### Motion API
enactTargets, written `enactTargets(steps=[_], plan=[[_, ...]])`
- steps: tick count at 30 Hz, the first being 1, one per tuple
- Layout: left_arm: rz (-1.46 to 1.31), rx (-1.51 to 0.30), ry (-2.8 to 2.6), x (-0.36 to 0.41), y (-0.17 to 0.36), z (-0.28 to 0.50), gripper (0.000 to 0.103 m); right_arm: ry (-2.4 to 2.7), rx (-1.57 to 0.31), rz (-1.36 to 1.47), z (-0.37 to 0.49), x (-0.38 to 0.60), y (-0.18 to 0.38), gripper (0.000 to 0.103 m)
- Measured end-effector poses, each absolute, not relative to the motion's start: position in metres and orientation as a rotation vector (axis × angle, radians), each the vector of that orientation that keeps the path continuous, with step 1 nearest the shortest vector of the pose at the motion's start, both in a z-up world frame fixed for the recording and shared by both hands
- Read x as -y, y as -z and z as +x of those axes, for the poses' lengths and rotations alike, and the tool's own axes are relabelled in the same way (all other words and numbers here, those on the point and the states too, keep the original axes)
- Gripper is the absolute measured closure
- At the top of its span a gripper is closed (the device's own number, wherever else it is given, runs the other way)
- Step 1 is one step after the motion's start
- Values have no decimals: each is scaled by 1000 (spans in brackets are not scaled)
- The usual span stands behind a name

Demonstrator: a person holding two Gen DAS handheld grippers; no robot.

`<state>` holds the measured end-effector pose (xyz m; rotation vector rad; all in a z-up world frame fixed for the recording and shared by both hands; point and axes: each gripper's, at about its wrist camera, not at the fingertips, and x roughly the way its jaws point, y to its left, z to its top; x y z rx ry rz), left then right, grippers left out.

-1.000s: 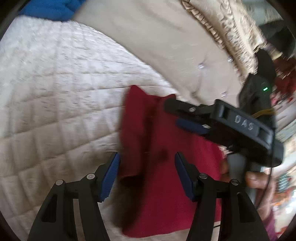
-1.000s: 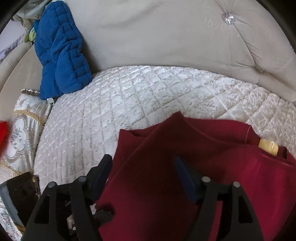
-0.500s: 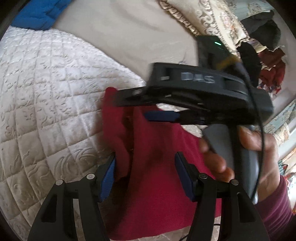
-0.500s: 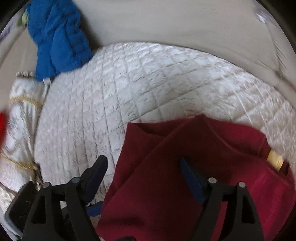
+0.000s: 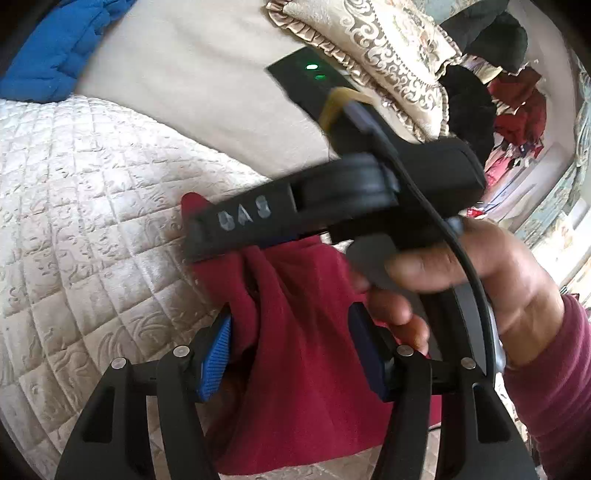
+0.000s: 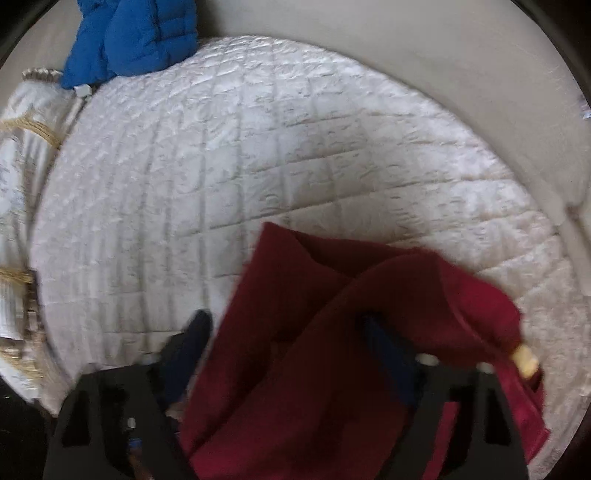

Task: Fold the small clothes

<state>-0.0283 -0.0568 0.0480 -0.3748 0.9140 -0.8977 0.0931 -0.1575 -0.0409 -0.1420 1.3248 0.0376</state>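
Observation:
A dark red garment [image 5: 295,332] lies rumpled on the cream quilted bed [image 5: 92,221]. My left gripper [image 5: 291,350] is open, its blue-padded jaws on either side of a raised fold of the garment. The right gripper's black body crosses just beyond it, held by a hand [image 5: 461,280]. In the right wrist view the garment [image 6: 332,350] is draped over and between the jaws of my right gripper [image 6: 291,354], which stand open. A yellow label [image 6: 524,362] shows at the garment's right edge.
A blue padded jacket [image 6: 129,33] lies at the bed's far left by the beige headboard [image 5: 203,74]. An ornate gold pillow [image 5: 388,48] and dark clothes [image 5: 480,55] lie at the far right. A cream pillow [image 6: 22,155] lies at the bed's left edge.
The right gripper has swung leftward and up across the left wrist view, close to the camera. The red garment's fold has lifted and bunched between both grippers.

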Motion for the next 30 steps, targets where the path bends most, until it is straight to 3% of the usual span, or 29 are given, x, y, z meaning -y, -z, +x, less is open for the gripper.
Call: enactTargets(steps=[5,8,15,17,19,25,30], plan=[[-353,-926,876,54,-50,-30,64,-64,-1198,-35,65,180,27,65],[-296,-931,843,56,-49,-36,61,-67,-1159,-1,53,186,21,71],[-228,-956,771,64,-41,-41,61,-68,-1100,73,34,192,11,72],[-245,-965,769,64,-38,-40,67,-74,-1096,95,33,196,11,72],[-249,-973,770,62,-35,-40,79,-76,-1097,117,31,201,10,72],[-247,-970,773,54,-33,-43,89,-77,-1123,133,36,202,16,72],[-245,-969,773,48,-36,-46,91,-23,-1168,101,52,199,23,53]])
